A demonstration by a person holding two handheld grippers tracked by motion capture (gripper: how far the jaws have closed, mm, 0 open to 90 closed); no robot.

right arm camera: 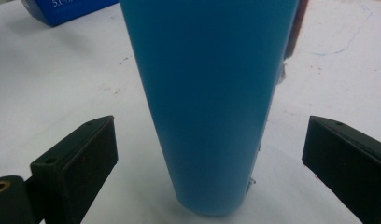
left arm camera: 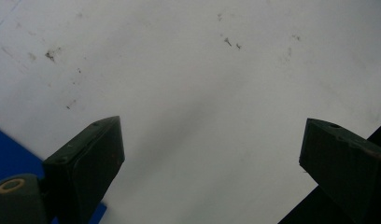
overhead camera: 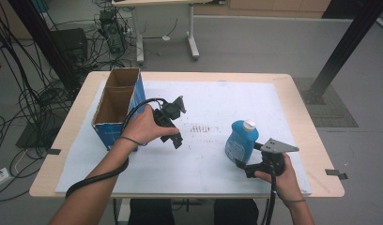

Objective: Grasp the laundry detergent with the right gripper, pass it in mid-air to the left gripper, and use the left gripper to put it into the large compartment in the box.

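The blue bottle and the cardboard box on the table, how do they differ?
The blue bottle is rounded and closed with a white cap; the cardboard box is rectangular and open-topped. The bottle stands between the right gripper's open jaws; the box sits left, beside the left gripper. Both stand upright, with blue sides.

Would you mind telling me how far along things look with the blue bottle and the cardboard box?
Nothing looks finished: the blue bottle stands upright on the white mat, outside the open cardboard box. In hand: the right hand-held gripper is open with the bottle between its jaws, not yet clamped. The left hand-held gripper is open above the mat. Grasping and any move remain.
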